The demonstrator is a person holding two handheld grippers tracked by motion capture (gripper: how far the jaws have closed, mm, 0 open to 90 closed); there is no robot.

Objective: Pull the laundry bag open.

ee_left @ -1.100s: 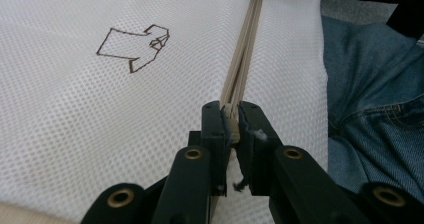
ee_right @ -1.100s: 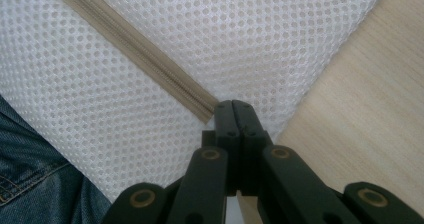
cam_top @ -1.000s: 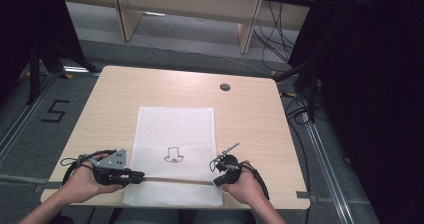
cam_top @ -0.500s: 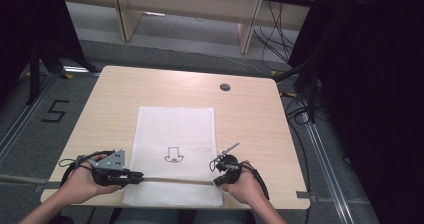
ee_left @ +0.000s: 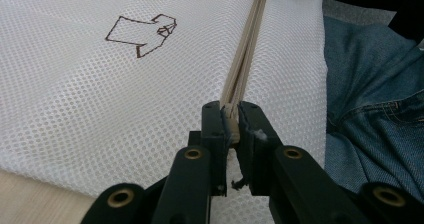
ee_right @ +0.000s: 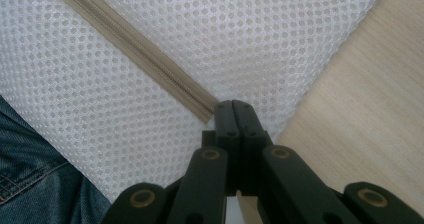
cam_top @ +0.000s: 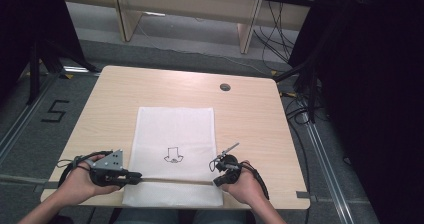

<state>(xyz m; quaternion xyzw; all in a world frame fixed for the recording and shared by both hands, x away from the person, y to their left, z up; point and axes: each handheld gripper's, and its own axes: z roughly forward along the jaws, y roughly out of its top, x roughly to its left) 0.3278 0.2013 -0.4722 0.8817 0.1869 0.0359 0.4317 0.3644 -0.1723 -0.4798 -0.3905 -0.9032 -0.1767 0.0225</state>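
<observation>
Left gripper [ee_left: 231, 124] pinches the zipper [ee_left: 245, 59], right gripper [ee_right: 233, 115] clamps mesh bag [cam_top: 172, 134]; a slipped pinch risks bunching.

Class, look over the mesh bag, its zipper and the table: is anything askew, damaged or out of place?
Little stands out. The white mesh bag lies flat and square on the table, though its near edge overhangs the table's front. The zipper runs straight, and no tear shows.

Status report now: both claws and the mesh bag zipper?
Left claw shut on zipper. Right claw shut at zipper's other end. Mesh bag flat on table.
</observation>
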